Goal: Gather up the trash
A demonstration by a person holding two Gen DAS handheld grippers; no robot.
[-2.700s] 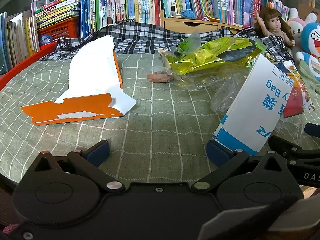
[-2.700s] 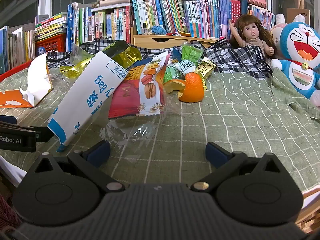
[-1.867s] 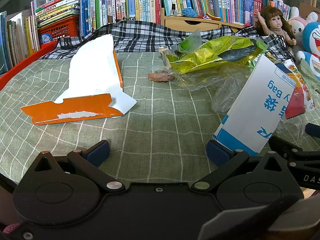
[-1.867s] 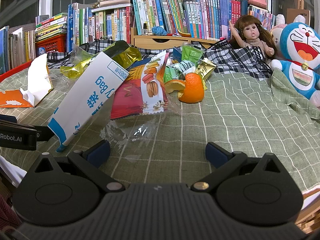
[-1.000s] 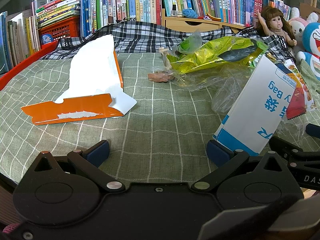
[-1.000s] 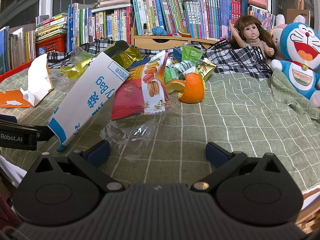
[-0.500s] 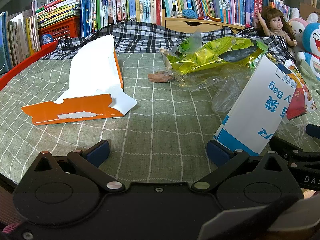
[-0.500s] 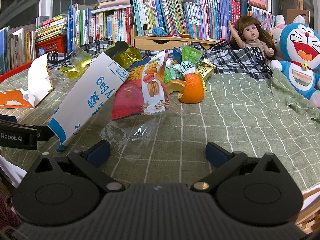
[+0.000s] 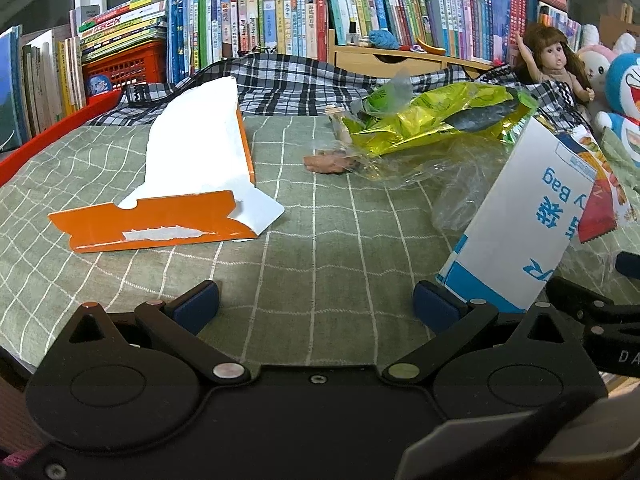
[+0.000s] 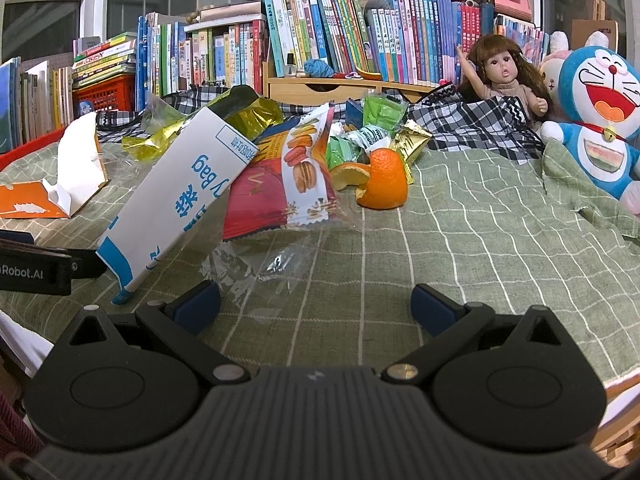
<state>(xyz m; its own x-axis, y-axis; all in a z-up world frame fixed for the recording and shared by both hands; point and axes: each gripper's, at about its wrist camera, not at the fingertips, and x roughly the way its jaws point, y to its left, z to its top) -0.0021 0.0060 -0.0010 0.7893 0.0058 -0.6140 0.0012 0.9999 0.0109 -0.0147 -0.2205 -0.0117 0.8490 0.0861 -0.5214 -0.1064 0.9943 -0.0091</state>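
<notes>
Trash lies scattered on a green checked cloth. A torn orange and white carton rests at the left. A white and blue bag box leans tilted, also seen as the bag box in the right wrist view. Behind it lie a yellow-green foil wrapper, clear plastic film, a red macaron packet, orange peel and small green wrappers. My left gripper is open and holds nothing, its right finger close to the box's lower corner. My right gripper is open over bare cloth.
Rows of books and a red basket line the back. A doll and a blue plush toy sit at the right on a plaid cloth. A red tray edge borders the left.
</notes>
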